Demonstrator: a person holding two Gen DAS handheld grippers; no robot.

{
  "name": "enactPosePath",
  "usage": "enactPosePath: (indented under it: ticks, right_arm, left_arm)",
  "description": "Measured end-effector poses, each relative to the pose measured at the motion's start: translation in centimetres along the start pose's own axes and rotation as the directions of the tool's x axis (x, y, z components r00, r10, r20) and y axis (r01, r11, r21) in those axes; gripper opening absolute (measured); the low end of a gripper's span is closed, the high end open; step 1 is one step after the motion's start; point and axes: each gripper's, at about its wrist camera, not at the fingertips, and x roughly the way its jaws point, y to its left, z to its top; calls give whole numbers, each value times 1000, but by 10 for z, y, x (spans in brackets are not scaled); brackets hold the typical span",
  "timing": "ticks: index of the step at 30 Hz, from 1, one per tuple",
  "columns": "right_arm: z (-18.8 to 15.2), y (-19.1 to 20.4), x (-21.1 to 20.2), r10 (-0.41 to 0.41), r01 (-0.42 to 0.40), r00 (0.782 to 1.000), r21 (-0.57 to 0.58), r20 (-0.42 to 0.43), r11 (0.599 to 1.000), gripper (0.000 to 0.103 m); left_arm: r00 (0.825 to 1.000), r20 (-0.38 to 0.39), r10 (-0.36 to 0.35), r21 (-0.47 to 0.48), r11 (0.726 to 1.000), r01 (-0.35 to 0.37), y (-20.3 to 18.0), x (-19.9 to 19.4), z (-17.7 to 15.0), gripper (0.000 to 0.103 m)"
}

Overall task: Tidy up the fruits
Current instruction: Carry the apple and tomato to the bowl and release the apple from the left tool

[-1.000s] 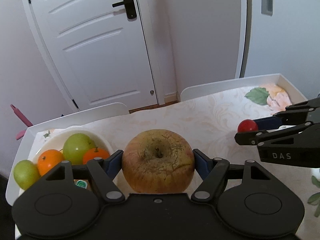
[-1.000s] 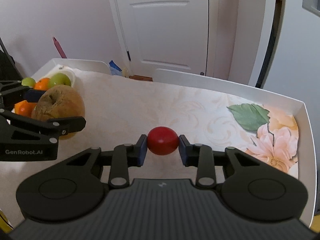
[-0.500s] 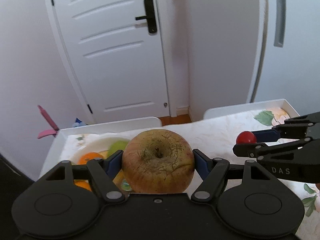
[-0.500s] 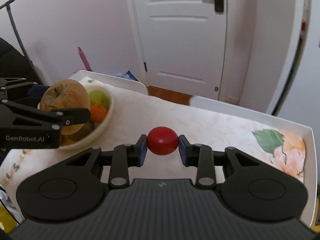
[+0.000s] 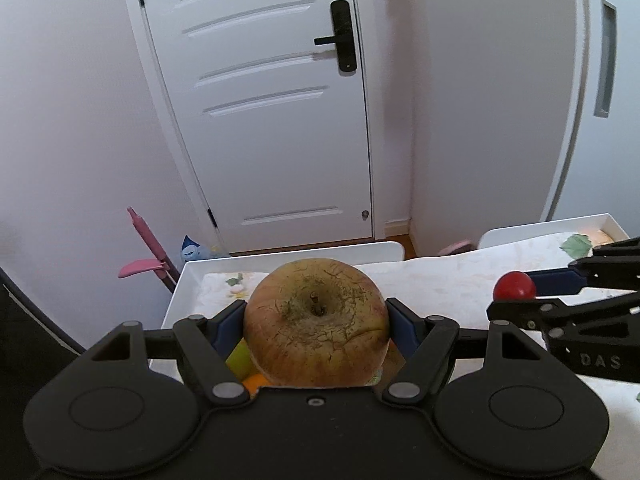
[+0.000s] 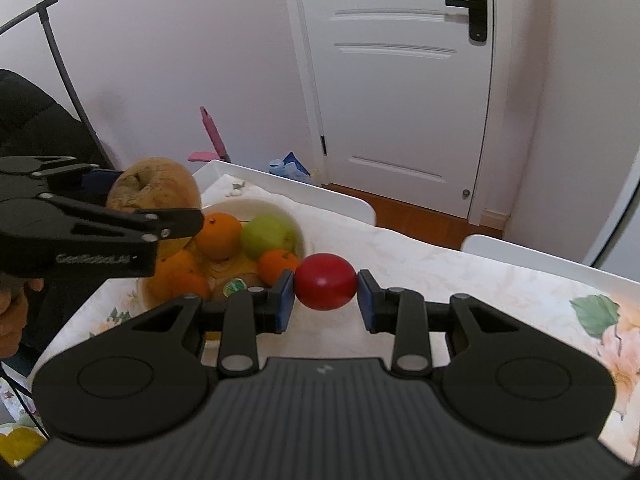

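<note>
Right now I have my left gripper (image 5: 316, 320) clenched on the big russet apple (image 5: 316, 320), carried in the air above the white bowl (image 6: 294, 224) at the left end of the tray (image 6: 288, 176), while my right gripper (image 6: 326, 294) grasps the small red fruit (image 6: 326, 282) just beside the bowl's near rim. That bowl is already heaped with oranges (image 6: 218, 234) and a green fruit (image 6: 266, 236), so I judge the main risk is the pile: if I let the heavy apple go from this height it could knock an orange over the rim or roll off itself. My two grippers are also near each other, so lowering both together could make them clash. The round, glossy red fruit sits between narrow pads (image 6: 285, 300) and might squirt out if I jolt it.
</note>
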Motion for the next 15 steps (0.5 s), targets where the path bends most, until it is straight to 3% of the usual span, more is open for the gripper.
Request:
enactPosePath:
  ticks: [15]
  right_arm:
    - [5,18,31,-48,50,998,36,-44,998,48]
  left_arm:
    - [994,-70,-79,66,994,84,12,61,-8,77]
